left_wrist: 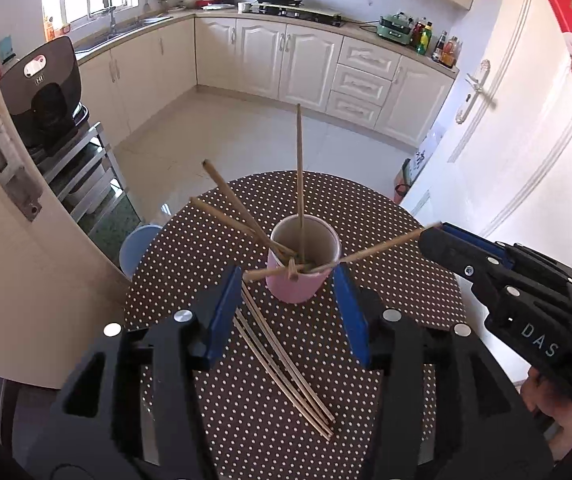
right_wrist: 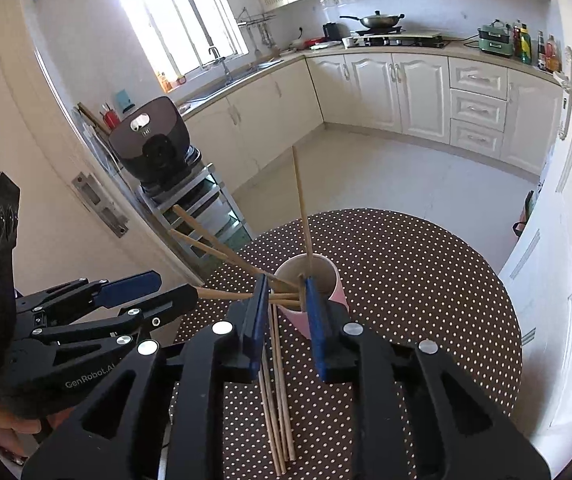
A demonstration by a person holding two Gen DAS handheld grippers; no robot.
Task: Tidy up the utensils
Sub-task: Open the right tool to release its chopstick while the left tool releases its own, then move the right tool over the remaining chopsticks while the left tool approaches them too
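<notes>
Holding chopstick [left_wrist: 382,250] over cup [left_wrist: 304,264], right gripper [left_wrist: 432,232] fingers clamped; left gripper [left_wrist: 288,308] fingers apart.

Pink cup [right_wrist: 336,300] base hidden behind right gripper [right_wrist: 286,292] fingers; counter bottles' [left_wrist: 442,44] labels too small to read.

Matt wooden chopsticks [left_wrist: 286,364] are seen beside a smooth pink plastic-looking cup [left_wrist: 300,286] on a dotted, matt brown tablecloth [left_wrist: 386,280].

Cup [left_wrist: 304,268] stood on table [left_wrist: 386,240]. Several chopsticks [left_wrist: 299,176] stood in cup, leaning outward. Loose chopsticks [left_wrist: 286,368] lay on table, before cup.
</notes>
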